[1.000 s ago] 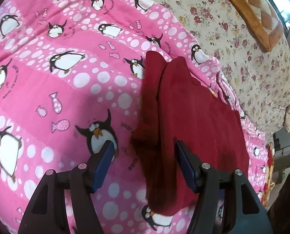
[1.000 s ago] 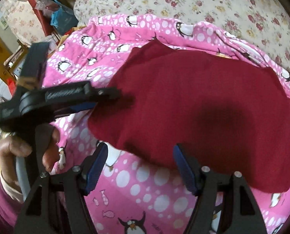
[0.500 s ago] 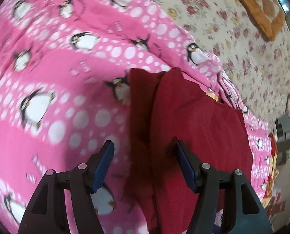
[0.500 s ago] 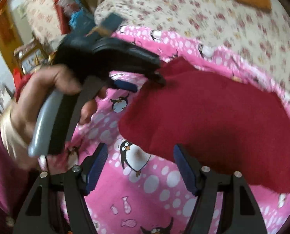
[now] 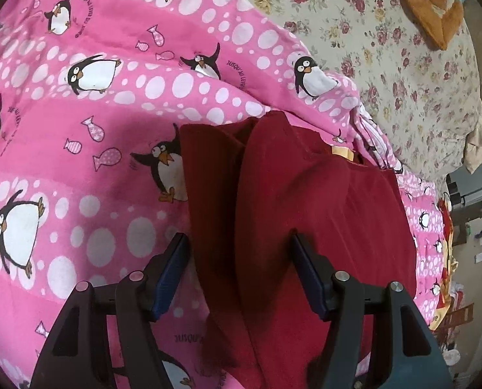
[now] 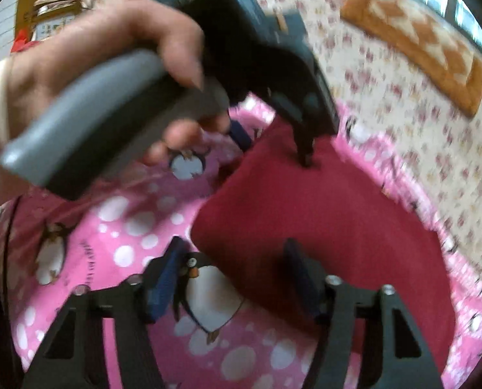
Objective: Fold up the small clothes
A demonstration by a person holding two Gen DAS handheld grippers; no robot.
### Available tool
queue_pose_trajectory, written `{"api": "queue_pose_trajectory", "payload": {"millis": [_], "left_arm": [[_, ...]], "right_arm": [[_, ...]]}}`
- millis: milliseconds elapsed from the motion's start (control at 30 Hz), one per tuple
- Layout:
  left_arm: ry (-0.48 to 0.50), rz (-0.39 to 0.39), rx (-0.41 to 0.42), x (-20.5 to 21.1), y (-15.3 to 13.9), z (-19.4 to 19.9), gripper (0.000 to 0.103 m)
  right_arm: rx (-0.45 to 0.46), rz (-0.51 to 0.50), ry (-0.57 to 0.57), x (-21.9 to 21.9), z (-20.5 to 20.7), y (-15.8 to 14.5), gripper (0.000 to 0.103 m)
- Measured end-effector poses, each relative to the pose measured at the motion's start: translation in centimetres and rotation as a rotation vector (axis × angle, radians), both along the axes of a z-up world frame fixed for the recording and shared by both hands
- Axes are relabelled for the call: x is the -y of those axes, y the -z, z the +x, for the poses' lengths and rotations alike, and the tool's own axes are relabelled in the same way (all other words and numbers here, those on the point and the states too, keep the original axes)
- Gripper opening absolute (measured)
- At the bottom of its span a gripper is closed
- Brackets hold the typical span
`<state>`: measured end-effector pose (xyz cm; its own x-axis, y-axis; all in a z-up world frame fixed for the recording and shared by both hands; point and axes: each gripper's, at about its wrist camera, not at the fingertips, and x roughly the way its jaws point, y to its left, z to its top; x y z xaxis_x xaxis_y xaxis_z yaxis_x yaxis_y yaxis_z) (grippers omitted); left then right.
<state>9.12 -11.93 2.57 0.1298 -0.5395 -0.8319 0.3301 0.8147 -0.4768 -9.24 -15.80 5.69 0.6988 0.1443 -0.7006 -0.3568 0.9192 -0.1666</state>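
Observation:
A dark red garment (image 5: 305,201) lies folded on the pink penguin blanket (image 5: 111,129). My left gripper (image 5: 239,272) stands open, and its fingers straddle the garment's left folded edge without pressing it. In the right wrist view the same garment (image 6: 322,220) fills the middle. My right gripper (image 6: 231,278) hangs over its near left corner. Its jaws are closing, with the corner between them and the pads clear of the cloth. A hand (image 6: 95,48) holds the left gripper (image 6: 273,146) at the garment's far corner, one fingertip (image 6: 305,159) down on the cloth.
A floral sheet (image 5: 403,64) covers the bed beyond the blanket (image 6: 127,227), with an orange patterned cushion (image 5: 435,9) on it. The bed's edge and room clutter (image 5: 451,291) show at the right. Furniture and bags (image 6: 63,9) stand past the bed's far left.
My left gripper slid over the blanket until the garment's folded edge came between its fingers. My right gripper rolled and drew nearer the garment's corner, and its jaws narrowed. The hand now looms large.

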Motion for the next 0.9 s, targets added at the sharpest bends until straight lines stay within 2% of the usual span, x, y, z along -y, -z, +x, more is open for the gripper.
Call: {"api": "queue_pose_trajectory", "payload": {"millis": [67, 300, 667, 900], "left_arm": [[-0.003, -0.001, 0.001, 0.0, 0.0, 0.0, 0.044], [-0.004, 0.016, 0.025, 0.5, 0.1, -0.2, 0.045], [-0.003, 0.024, 0.041, 0.7, 0.2, -0.2, 0.044], [0.006, 0.021, 0.051, 0.6, 0.3, -0.3, 0.044]], "right_arm": [[-0.008, 0.036, 0.017, 0.5, 0.5, -0.1, 0.056], [0.0, 0.011, 0.008, 0.0, 0.8, -0.2, 0.037], [-0.026, 0.06, 0.014, 0.9, 1.4, -0.4, 0.03], [-0.04, 0.092, 0.023, 1.3, 1.5, -0.3, 0.029]]}}
